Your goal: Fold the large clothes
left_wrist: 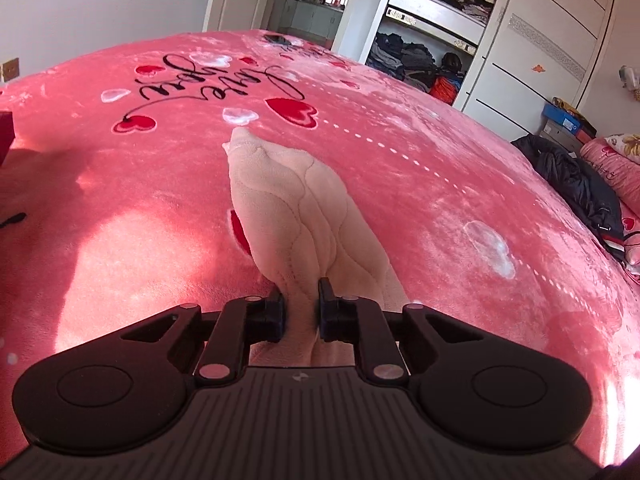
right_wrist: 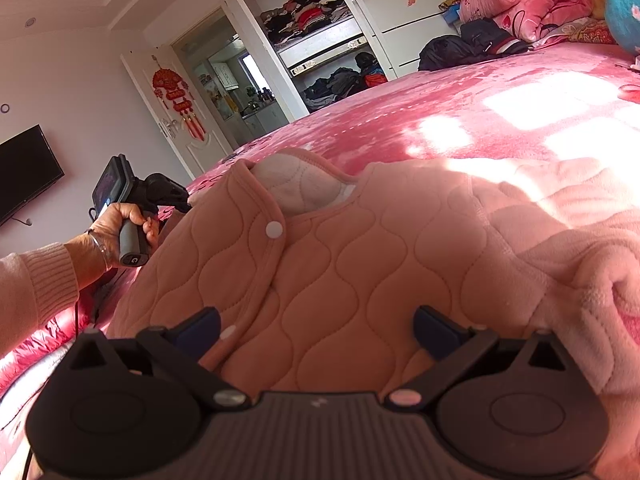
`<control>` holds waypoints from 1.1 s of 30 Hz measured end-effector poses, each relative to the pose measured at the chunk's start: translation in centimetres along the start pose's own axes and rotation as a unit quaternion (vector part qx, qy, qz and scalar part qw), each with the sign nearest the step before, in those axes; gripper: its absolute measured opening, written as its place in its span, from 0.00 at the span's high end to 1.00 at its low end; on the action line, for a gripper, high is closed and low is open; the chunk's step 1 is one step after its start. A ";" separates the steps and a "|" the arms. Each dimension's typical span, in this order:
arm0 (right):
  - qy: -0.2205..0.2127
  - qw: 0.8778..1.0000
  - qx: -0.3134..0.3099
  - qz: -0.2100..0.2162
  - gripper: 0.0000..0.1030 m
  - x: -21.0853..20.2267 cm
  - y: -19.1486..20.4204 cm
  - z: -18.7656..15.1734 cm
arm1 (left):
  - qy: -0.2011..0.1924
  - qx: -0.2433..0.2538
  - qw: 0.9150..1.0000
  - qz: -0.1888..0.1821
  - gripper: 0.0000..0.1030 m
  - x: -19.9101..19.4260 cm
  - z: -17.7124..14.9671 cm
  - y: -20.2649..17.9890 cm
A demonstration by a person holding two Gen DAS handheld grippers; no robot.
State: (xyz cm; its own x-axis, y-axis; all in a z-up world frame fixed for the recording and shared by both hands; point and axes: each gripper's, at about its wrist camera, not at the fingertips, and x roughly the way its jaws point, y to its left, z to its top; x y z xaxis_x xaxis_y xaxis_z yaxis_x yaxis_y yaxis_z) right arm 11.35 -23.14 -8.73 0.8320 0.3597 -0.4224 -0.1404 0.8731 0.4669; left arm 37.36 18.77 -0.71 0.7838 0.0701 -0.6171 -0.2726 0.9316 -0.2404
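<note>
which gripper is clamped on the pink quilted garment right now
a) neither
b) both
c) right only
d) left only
d: the left gripper has its fingers pinched on a bunched part of the pink quilted garment, while the right gripper has its fingers spread wide over the fabric, clamping nothing.

The jacket [right_wrist: 360, 264] was soft quilted matt cloth, fleecy at lower right. The bedspread [left_wrist: 400, 184] was plush, faintly sheened. Both claws [left_wrist: 301, 312] [right_wrist: 316, 330] were matt black plastic.
</note>
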 end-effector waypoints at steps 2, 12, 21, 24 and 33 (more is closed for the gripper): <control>0.000 1.000 0.000 -0.001 0.00 0.0 0.0 0.0 | -0.020 0.003 1.000 0.003 0.87 -1.6 0.0 -0.1; 0.005 1.000 -0.002 -0.004 0.00 0.4 0.0 0.2 | -0.112 0.008 0.993 0.036 0.87 -13.6 2.1 2.5; 0.011 1.000 0.000 -0.005 0.00 0.4 -0.1 0.5 | -0.167 0.001 0.980 0.104 0.87 -23.6 0.5 8.1; 0.016 1.000 -0.008 -0.011 0.00 0.6 0.2 0.5 | -0.168 0.000 0.977 0.134 0.87 -25.2 -0.5 9.6; 0.026 0.999 -0.019 -0.020 0.00 1.0 0.5 0.5 | -0.115 0.009 0.974 0.196 0.83 -25.2 -4.5 13.1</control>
State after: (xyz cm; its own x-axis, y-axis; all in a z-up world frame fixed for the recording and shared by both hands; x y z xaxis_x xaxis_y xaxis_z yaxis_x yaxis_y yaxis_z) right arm 12.38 -22.49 -8.48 0.8079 0.3405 -0.4809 -0.1284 0.8983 0.4202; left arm 11.51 27.59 8.34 0.7264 0.4980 -0.4737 -0.5680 0.8230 -0.0058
